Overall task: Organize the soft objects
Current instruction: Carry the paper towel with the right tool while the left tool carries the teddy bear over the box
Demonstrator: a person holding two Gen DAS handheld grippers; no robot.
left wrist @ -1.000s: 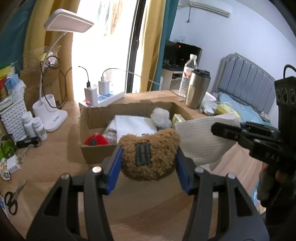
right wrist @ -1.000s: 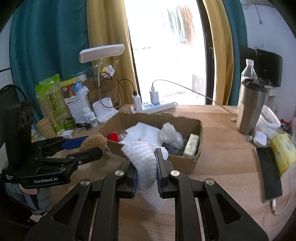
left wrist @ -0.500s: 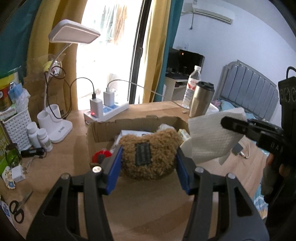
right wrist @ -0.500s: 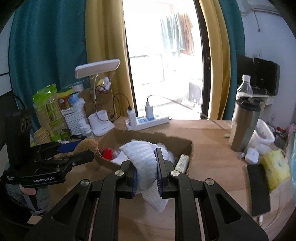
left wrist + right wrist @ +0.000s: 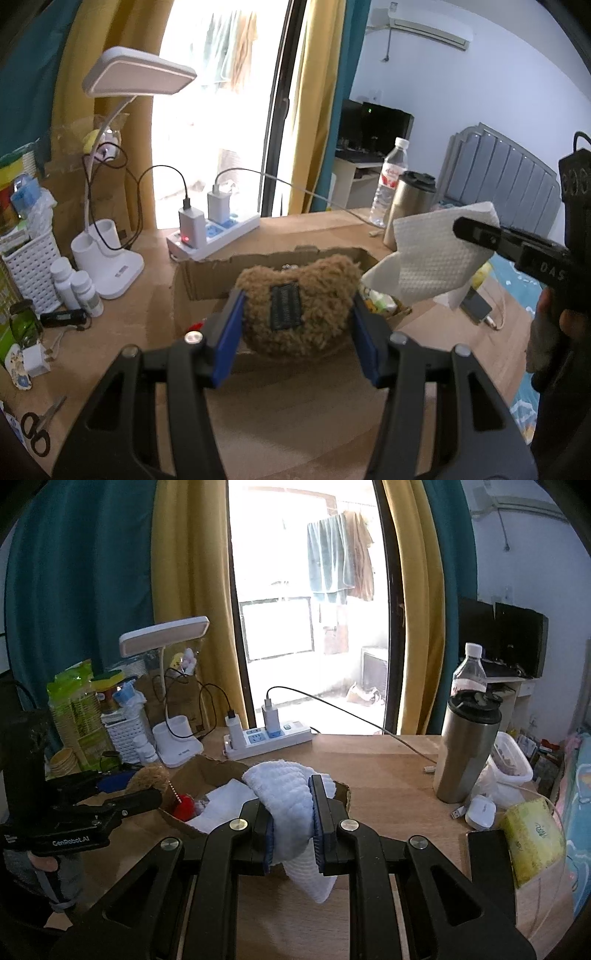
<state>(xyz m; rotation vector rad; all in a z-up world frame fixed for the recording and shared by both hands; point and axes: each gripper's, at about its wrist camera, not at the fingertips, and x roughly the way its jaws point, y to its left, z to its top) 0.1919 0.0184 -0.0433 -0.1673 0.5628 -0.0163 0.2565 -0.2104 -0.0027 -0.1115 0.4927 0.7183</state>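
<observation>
Both hands loaded above the box, and both loads could slip.

My left gripper point(image 5: 295, 325), jaws half spread, squeezes the brown plush pouch point(image 5: 299, 306) over the cardboard box point(image 5: 207, 273); springy pile may squirm free. My right gripper point(image 5: 293, 821), nearly closed, pinches the white cloth point(image 5: 288, 805); its hanging tail could snag the box rim.

My brown plush toy point(image 5: 299, 306) blocks most of the cardboard box point(image 5: 207, 273) interior at centre frame. The scissors point(image 5: 38, 424) are cut off at lower left. In my right view, the white cloth point(image 5: 291, 808) covers the box's middle, hiding its contents.
</observation>
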